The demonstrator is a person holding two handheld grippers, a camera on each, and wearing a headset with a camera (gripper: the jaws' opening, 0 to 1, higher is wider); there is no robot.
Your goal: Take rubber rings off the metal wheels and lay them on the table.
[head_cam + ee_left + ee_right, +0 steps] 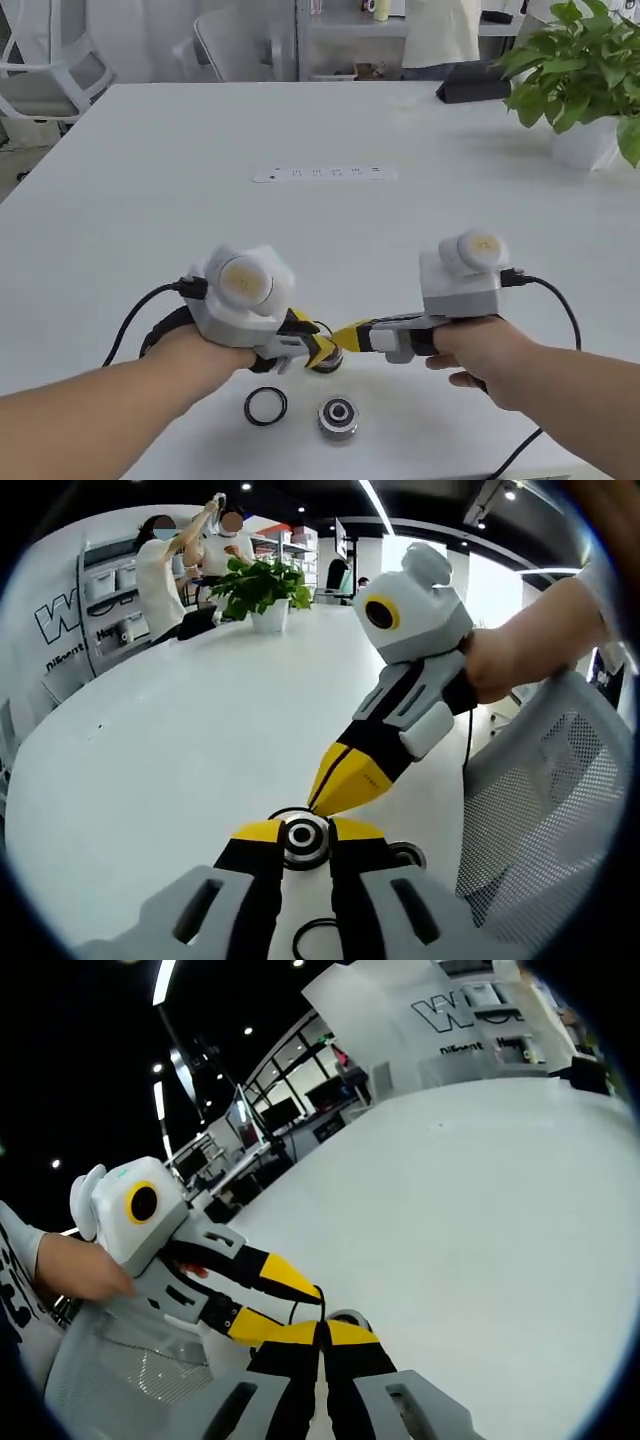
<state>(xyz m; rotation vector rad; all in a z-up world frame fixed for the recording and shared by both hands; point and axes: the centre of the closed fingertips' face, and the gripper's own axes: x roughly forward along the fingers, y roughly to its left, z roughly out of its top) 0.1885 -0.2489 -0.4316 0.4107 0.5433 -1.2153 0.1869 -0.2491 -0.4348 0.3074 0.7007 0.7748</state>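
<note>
My left gripper (305,832) is shut on a small metal wheel (305,842), held just above the table. A black rubber ring (291,814) still runs round this wheel's rim. My right gripper (320,800) comes in from the right with its yellow tips pinched shut on the ring's upper edge. From above, the left gripper (316,352) and right gripper (336,341) meet at the wheel (326,360). Nearer to me on the table lie a loose rubber ring (265,405) and a bare metal wheel (338,417). My right gripper (322,1332) has the wheel (350,1318) at its tips.
The white table (300,130) stretches far ahead, with a power strip (325,173) set into its middle. A potted plant (580,80) stands at the back right beside a dark object (472,90). Black cables trail from both grippers. Chairs stand beyond the far edge.
</note>
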